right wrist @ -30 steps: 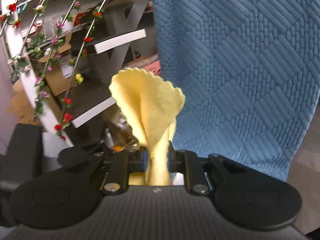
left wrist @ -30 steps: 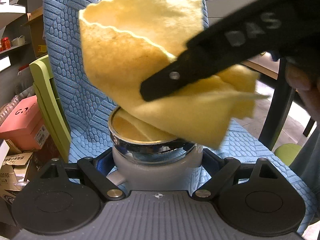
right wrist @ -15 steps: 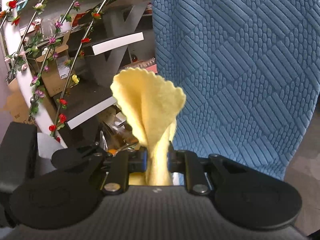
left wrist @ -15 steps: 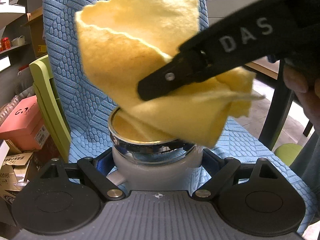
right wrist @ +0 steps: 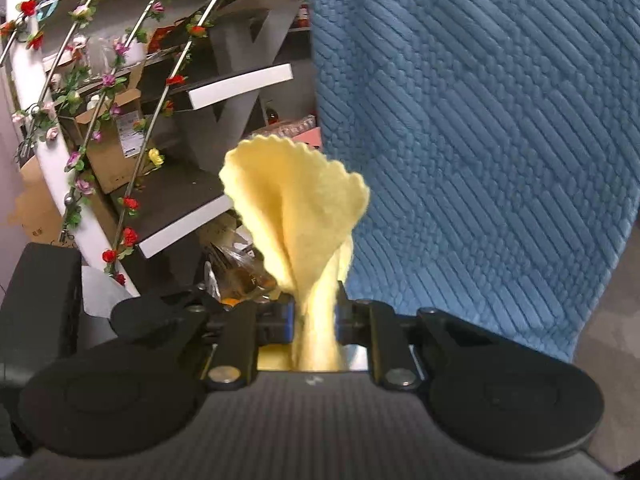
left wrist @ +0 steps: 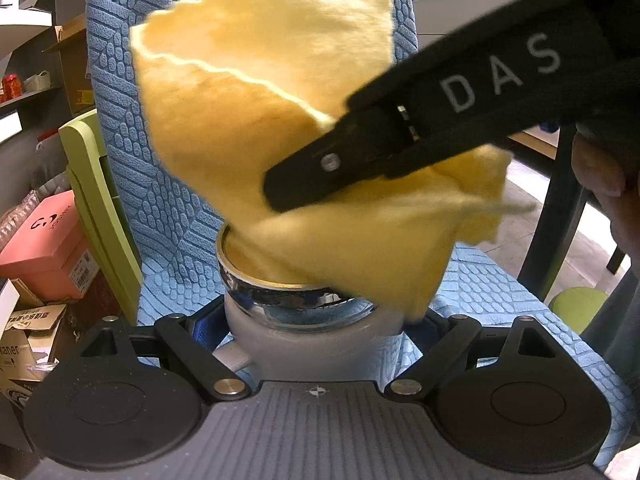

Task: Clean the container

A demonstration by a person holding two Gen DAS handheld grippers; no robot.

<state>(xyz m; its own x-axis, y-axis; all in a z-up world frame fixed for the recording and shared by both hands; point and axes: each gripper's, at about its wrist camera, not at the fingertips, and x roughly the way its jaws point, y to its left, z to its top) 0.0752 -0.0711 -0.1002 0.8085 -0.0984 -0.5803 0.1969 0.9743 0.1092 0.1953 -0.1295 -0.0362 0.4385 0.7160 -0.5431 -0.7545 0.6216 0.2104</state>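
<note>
A white container [left wrist: 312, 344] with a shiny steel rim [left wrist: 256, 284] sits between the blue pads of my left gripper [left wrist: 316, 328], which is shut on its sides. Its handle pokes out at the lower left. In the left wrist view my right gripper [left wrist: 304, 184] reaches in from the upper right, shut on a yellow cloth [left wrist: 248, 120]. The cloth's lower fold hangs into the container's mouth and covers its right rim. In the right wrist view the same cloth [right wrist: 300, 208] fans up from the shut right gripper [right wrist: 316, 316].
A blue quilted cover [left wrist: 120, 80] drapes the chair under and behind the container. A green chair [left wrist: 92, 184], a pink box [left wrist: 44, 240] and cardboard boxes stand at the left. A hand [left wrist: 600, 168] and a dark table leg [left wrist: 556, 216] are at the right. Shelves with flower garlands [right wrist: 80, 120] fill the right wrist view's left.
The right gripper's finger and the cloth have shifted slightly left and down over the container's mouth. The left gripper's hold on the container looks the same.
</note>
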